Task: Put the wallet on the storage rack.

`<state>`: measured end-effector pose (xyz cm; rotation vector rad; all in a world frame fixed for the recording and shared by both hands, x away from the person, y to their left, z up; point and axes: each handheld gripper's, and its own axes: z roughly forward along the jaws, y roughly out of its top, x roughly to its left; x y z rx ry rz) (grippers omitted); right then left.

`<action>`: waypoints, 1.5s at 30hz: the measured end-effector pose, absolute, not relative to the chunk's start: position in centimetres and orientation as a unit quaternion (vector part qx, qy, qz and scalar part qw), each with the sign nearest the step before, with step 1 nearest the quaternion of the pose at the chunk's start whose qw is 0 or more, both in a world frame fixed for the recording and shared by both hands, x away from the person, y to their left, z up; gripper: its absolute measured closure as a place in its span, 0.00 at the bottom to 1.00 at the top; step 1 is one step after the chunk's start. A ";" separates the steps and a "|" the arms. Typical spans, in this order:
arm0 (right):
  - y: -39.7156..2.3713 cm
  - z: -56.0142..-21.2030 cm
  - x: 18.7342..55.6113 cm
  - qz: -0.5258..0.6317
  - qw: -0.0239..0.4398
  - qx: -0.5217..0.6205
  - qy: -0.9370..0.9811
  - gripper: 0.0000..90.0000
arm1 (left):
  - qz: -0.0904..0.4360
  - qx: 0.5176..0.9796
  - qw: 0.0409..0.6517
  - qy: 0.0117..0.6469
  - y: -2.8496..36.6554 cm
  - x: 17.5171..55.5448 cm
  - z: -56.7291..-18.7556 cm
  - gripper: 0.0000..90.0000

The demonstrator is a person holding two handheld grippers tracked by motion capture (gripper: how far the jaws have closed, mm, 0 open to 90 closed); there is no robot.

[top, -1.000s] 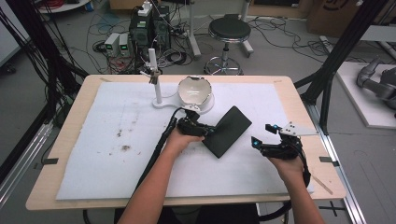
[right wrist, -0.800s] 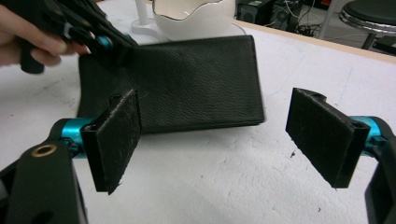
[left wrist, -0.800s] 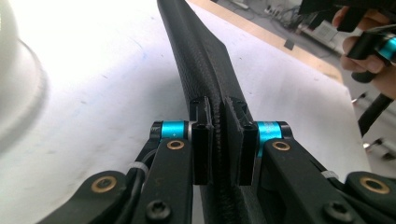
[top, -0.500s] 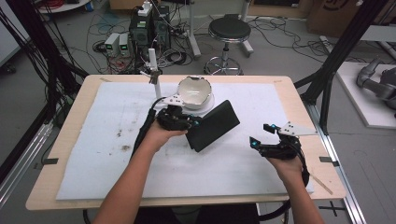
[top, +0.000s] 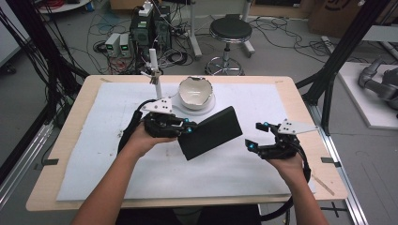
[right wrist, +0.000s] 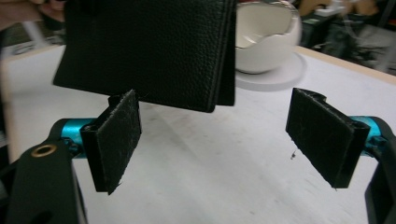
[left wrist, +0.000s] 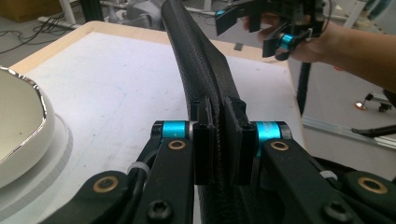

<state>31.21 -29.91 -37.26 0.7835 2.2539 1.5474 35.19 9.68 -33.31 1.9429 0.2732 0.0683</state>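
Observation:
A black leather folder [top: 210, 133] hangs above the white mat, held by its left end in my left gripper [top: 186, 127], which is shut on it. In the left gripper view the folder [left wrist: 196, 60] runs edge-on away from the jaws, clamped between the pads [left wrist: 203, 140]. My right gripper [top: 257, 136] stands open just right of the folder's free end, not touching it. In the right gripper view the folder [right wrist: 149, 51] hangs ahead of the open gripper [right wrist: 224, 140], above its wide-apart pads.
A white eggshell-shaped bowl [top: 195, 90] on a round white base sits at the back of the mat [top: 94, 154], just behind the folder. A small white stand [top: 155, 75] rises left of it. The table's wooden edge [top: 319, 140] runs to the right.
My left gripper has carried the folder leftward and up off the mat, tilting it. The right gripper has stayed near the right side, still open.

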 end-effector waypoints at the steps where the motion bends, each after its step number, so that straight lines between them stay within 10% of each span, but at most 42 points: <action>1: -29.7 -37.2 31.2 0.540 0.143 0.265 0.786 0.21 | 0.029 0.823 0.556 0.108 9.9 34.9 -33.2 0.91; 19: -23.7 -37.3 32.4 0.569 -0.027 0.155 0.807 0.22 | -0.024 0.817 0.577 -0.003 13.2 31.8 -33.7 0.91; 23: -22.7 -37.7 32.7 0.559 -0.073 0.109 0.819 0.67 | -0.032 0.818 0.574 0.018 13.1 32.3 -34.4 0.91; 27: -22.3 -37.8 32.5 0.536 -0.070 0.118 0.833 0.85 | -0.048 0.813 0.578 0.059 13.6 33.4 -35.3 0.89; 45: -26.0 -36.4 33.1 0.494 0.027 0.224 0.840 0.86 | 0.080 0.769 0.595 0.219 19.5 34.0 -37.0 0.34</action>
